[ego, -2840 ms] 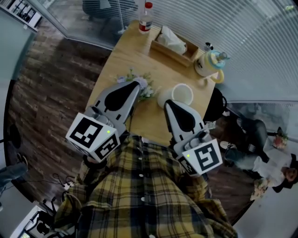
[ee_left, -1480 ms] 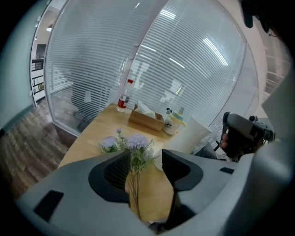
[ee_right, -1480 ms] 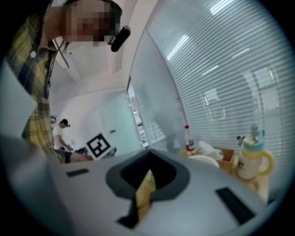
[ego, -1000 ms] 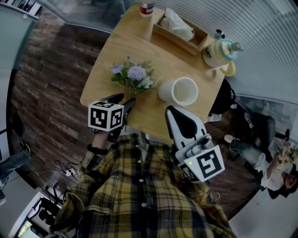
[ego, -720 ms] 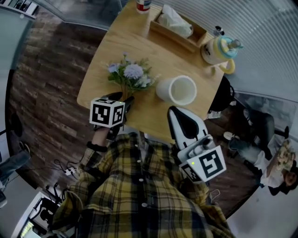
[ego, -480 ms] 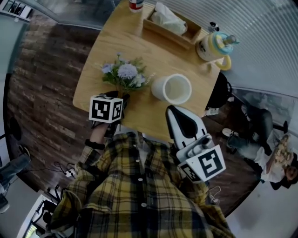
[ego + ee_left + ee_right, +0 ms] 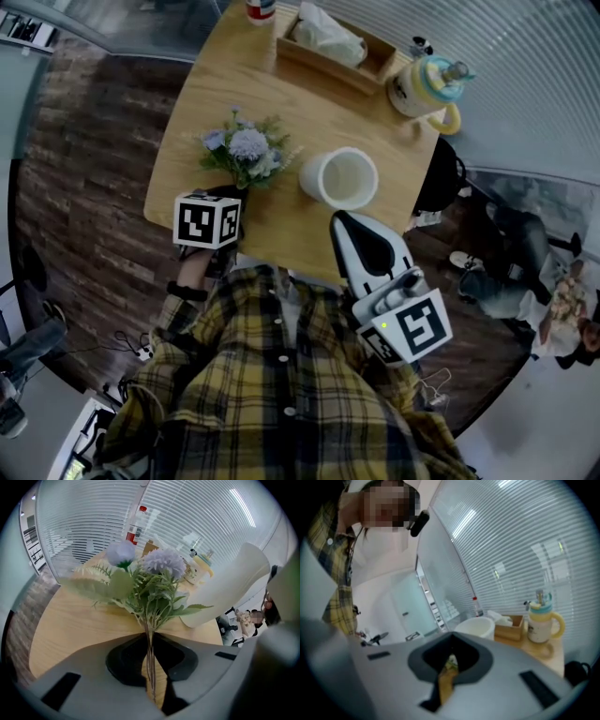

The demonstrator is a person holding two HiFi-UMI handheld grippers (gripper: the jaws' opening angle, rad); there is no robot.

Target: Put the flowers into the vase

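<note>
A bunch of lilac and white flowers (image 7: pixel 242 150) lies on the wooden table (image 7: pixel 281 103), stems toward me. My left gripper (image 7: pixel 228 194) points steeply down at the stems. In the left gripper view its jaws are closing and the pads (image 7: pixel 126 660) pinch the thin stems (image 7: pixel 150 658) of the flowers (image 7: pixel 154 571). The white vase (image 7: pixel 339 178) stands upright just right of the bunch, also seen as the vase (image 7: pixel 229 585) and the vase (image 7: pixel 477 627). My right gripper (image 7: pixel 341 221) hovers shut and empty at the table's near edge, short of the vase.
At the back of the table stand a wooden tissue box (image 7: pixel 326 39), a yellow-handled lidded mug (image 7: pixel 427 82) and a red-capped bottle (image 7: pixel 261 9). A dark bag (image 7: pixel 436 187) sits by the table's right edge. Wood floor surrounds the table.
My left gripper has tipped down over the flower stems, sunk a little and closed from wide open onto them. The right gripper has barely shifted.
</note>
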